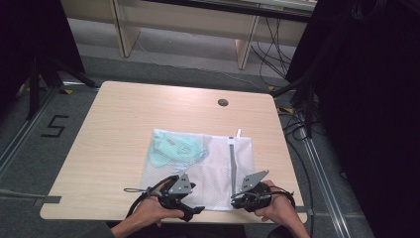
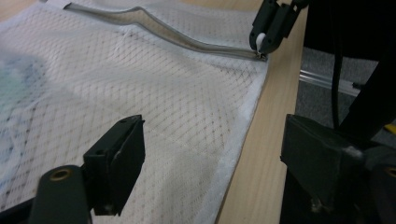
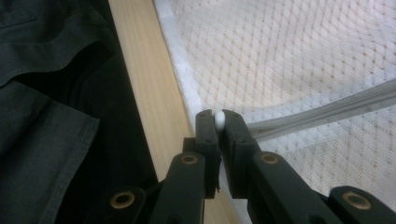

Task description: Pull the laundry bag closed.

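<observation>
A white mesh laundry bag (image 1: 198, 168) lies flat on the wooden table (image 1: 114, 129) with a teal garment (image 1: 176, 148) inside its far left part. A grey zipper (image 1: 232, 163) runs down the bag's right side. My right gripper (image 1: 236, 199) sits at the zipper's near end, shut on the small white zipper pull (image 3: 219, 117) at the bag's corner. In the left gripper view the right gripper (image 2: 264, 44) pinches that pull beyond the mesh (image 2: 140, 84). My left gripper (image 2: 212, 140) stands open over the bag's near hem, one jaw above the mesh and one above the table.
The table's near edge (image 3: 149, 93) runs just beside the bag's corner, with the person's dark clothing (image 3: 56, 93) below it. A round cable hole (image 1: 223, 102) lies at the far middle. Black stands and cables (image 1: 302, 119) flank the table's right side.
</observation>
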Demonstrator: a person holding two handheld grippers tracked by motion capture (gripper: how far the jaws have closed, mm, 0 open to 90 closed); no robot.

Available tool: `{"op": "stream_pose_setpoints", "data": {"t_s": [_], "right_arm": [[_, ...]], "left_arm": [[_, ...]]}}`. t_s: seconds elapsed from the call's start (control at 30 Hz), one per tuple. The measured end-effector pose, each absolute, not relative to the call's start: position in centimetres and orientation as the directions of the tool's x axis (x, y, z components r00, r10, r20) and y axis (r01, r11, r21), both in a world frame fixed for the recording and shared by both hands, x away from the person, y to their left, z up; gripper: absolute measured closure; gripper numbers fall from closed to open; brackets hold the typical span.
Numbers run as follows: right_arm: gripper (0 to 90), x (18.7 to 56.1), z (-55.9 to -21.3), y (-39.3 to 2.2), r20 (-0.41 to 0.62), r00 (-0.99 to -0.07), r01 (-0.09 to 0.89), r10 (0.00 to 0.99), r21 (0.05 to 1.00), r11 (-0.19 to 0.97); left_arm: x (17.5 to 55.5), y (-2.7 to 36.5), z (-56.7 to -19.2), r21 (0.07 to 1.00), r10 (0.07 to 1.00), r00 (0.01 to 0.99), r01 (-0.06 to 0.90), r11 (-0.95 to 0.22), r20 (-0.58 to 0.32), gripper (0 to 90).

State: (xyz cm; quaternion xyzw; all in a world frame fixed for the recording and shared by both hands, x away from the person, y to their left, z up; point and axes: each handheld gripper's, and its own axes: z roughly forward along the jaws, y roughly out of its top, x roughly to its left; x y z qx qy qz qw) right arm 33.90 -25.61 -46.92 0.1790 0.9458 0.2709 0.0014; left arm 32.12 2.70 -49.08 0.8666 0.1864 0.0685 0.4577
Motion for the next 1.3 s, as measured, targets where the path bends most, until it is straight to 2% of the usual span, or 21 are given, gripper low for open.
{"op": "stream_pose_setpoints", "data": {"t_s": [0.1, 0.17, 0.43, 0.57, 0.77, 1.07, 1.13, 1.2, 1.3], "right_arm": [[86.4, 34.0, -46.8, -25.6, 0.082, -0.939, 0.324, 0.333, 0.532, 0.782], [86.4, 33.8, -46.5, -25.5, 0.101, -0.924, 0.365, 0.370, 0.529, 0.766], [86.4, 34.1, -45.9, -25.8, 0.076, -0.913, 0.370, 0.400, 0.568, 0.736], [86.4, 34.1, -45.9, -25.9, 0.090, -0.909, 0.380, 0.406, 0.576, 0.724], [86.4, 34.1, -45.7, -25.9, 0.081, -0.905, 0.381, 0.417, 0.587, 0.714], [86.4, 34.1, -45.5, -26.2, 0.078, -0.900, 0.387, 0.428, 0.594, 0.705], [86.4, 33.9, -45.4, -26.2, 0.097, -0.890, 0.413, 0.446, 0.588, 0.696], [86.4, 34.1, -45.5, -26.2, 0.082, -0.900, 0.388, 0.427, 0.596, 0.703], [86.4, 34.0, -45.4, -26.2, 0.091, -0.892, 0.406, 0.442, 0.589, 0.698]], "left_arm": [[32.2, 2.3, -49.2, 0.825, 0.379, 0.925, 0.247, -0.509, -0.043, 23.7], [32.2, 1.9, -49.3, 0.825, 0.380, 0.924, 0.237, -0.512, -0.030, 26.6], [32.0, -0.6, -50.3, 0.830, 0.358, 0.932, 0.240, -0.504, -0.052, 36.6], [32.1, -1.3, -50.8, 0.821, 0.348, 0.937, 0.200, -0.535, -0.002, 38.3], [32.4, -2.0, -50.8, 0.845, 0.370, 0.928, 0.235, -0.480, -0.048, 41.8], [32.3, -3.7, -51.5, 0.834, 0.328, 0.945, 0.194, -0.516, -0.017, 48.2], [32.4, -4.0, -51.6, 0.840, 0.333, 0.943, 0.191, -0.508, -0.013, 50.4], [32.4, -4.3, -51.6, 0.850, 0.332, 0.943, 0.182, -0.495, -0.009, 53.8], [32.3, -4.5, -51.5, 0.848, 0.309, 0.951, 0.152, -0.507, 0.014, 63.4]]}}
